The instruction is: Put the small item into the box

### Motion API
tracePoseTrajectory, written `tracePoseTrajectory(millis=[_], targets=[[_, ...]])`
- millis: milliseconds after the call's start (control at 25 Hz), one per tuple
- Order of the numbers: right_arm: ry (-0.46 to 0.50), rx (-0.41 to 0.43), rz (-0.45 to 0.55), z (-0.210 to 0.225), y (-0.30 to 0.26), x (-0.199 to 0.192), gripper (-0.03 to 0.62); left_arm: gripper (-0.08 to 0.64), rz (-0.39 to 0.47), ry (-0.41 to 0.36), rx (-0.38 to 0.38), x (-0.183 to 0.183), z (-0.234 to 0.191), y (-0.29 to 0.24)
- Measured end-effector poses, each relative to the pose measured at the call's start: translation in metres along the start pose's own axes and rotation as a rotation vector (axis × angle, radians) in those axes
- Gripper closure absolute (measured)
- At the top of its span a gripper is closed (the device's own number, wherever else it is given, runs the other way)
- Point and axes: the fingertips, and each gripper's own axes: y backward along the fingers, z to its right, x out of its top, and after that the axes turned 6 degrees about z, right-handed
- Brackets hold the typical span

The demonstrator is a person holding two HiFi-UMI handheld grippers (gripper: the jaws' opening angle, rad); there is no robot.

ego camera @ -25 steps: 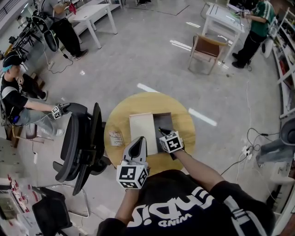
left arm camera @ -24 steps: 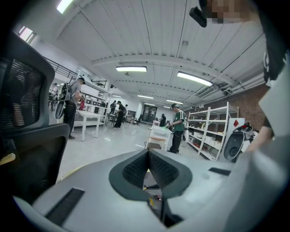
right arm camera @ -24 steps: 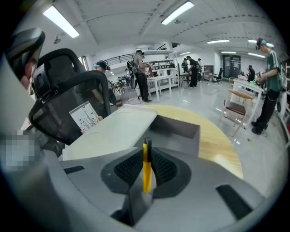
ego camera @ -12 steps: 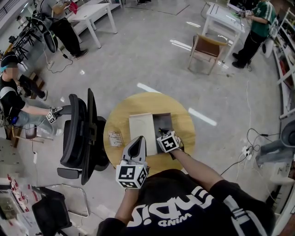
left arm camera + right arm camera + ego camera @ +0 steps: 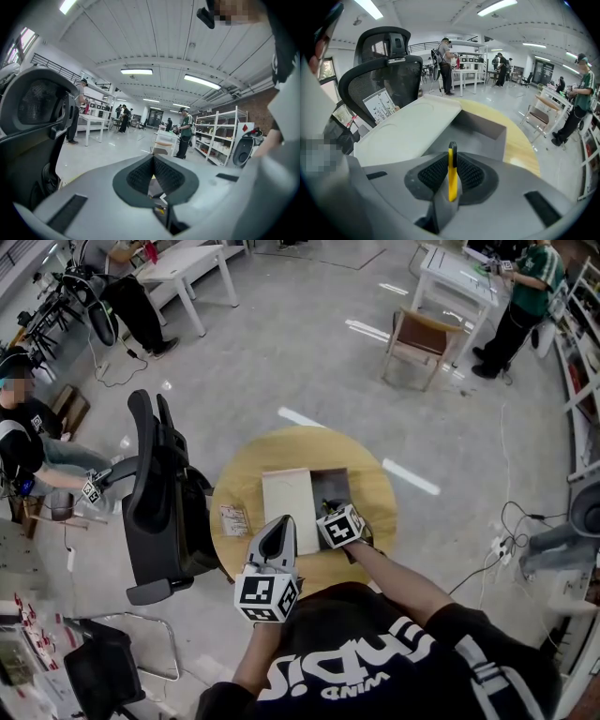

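A grey box [image 5: 333, 491] lies open on the round wooden table [image 5: 375, 488], its pale lid [image 5: 290, 497] folded out to the left. My right gripper [image 5: 330, 509] hovers at the near edge of the box's dark inside [image 5: 483, 132]. It is shut on a thin yellow item with a black tip [image 5: 451, 173], held upright between the pads. The lid [image 5: 410, 129] fills the left of the right gripper view. My left gripper [image 5: 279, 529] hangs over the table's near edge beside the lid, higher up. Its jaws [image 5: 153, 159] are shut with nothing between them.
A printed card [image 5: 234, 519] lies on the table's left side. A black office chair [image 5: 155, 493] stands close to the table's left, and a seated person [image 5: 23, 442] reaches toward it. A wooden chair [image 5: 420, 338] and white tables [image 5: 459, 282] stand farther back.
The black office chair has turned and rolled left, away from the table. My right gripper has edged slightly left over the box. The left gripper has barely moved.
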Motion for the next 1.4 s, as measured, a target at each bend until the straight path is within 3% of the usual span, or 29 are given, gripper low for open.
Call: tracePoseTrajectory(millis=[400, 720, 960, 1400], targets=[[0.012, -0.009, 0.009, -0.001, 0.000, 0.003, 0.544, 0.551, 0.002, 0.008, -0.002, -0.002, -0.001, 0.001], [-0.023, -0.029, 0.075, 0.001, 0.016, 0.013, 0.566, 0.551, 0.003, 0.013, -0.005, -0.002, -0.002, 0.004], [-0.067, 0.006, 0.187, -0.002, 0.046, 0.033, 0.580, 0.551, 0.001, 0.015, -0.010, -0.004, 0.005, 0.006], [-0.133, 0.067, 0.499, -0.004, 0.145, 0.094, 0.584, 0.551, 0.010, 0.009, -0.018, 0.001, 0.008, 0.009]])
